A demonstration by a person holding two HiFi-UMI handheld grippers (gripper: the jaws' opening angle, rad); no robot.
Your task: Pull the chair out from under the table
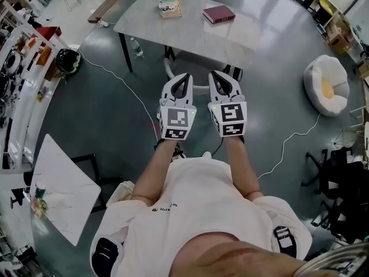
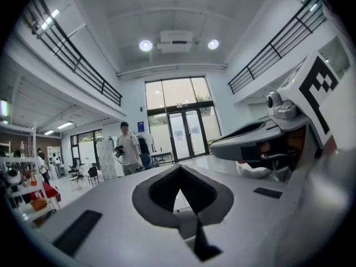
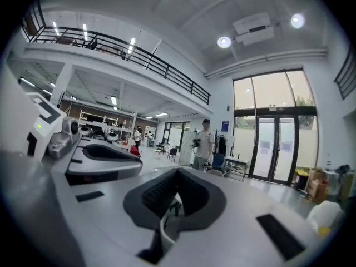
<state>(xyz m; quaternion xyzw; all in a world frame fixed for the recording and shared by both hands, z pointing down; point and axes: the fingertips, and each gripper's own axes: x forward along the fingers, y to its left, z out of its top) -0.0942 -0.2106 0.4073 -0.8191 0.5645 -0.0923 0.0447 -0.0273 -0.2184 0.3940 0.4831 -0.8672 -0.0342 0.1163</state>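
The left gripper points at the table, jaws closed on nothing. The white chair sits tucked under the table, just ahead of both grippers. The right gripper is also closed and empty. A white curve below its jaws may be the chair's back.

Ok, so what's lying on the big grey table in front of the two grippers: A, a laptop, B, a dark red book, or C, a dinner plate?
B: in the head view a dark red book lies closed on the far right part of the table.
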